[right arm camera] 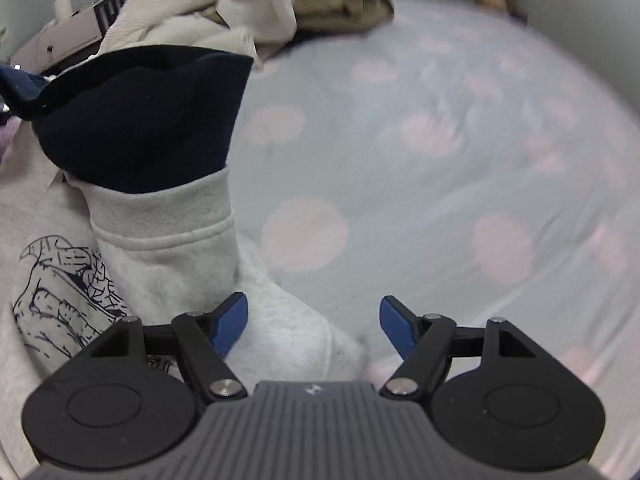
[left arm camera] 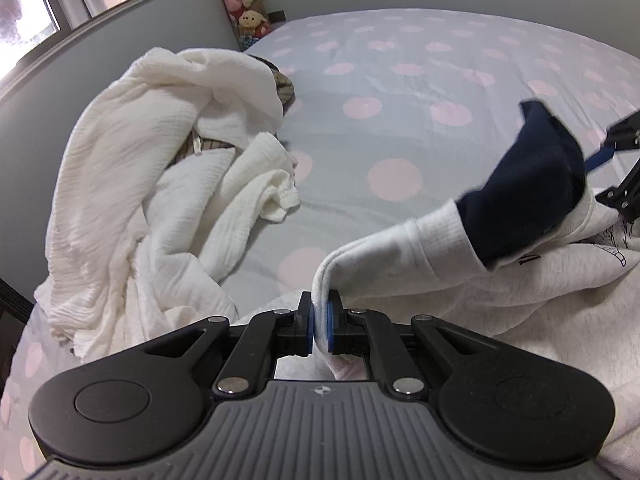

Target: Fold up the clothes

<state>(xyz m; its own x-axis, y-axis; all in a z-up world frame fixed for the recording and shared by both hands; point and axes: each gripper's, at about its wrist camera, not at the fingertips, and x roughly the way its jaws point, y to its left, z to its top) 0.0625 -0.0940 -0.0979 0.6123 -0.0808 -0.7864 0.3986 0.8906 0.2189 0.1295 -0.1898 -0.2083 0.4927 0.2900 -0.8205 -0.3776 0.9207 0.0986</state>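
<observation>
Our left gripper jaws clenched on white sweatshirt hem; our right gripper jaws released above polka-dot bed.

the bed sheet is seen as pale grey-blue, patterned with pink dots. the crumpled cloth at the left of the frame is cream white. the sweatshirt is light heather grey with a navy sleeve end and a dark line drawing. blue pads are carried on the black right hand-held gripper.
</observation>
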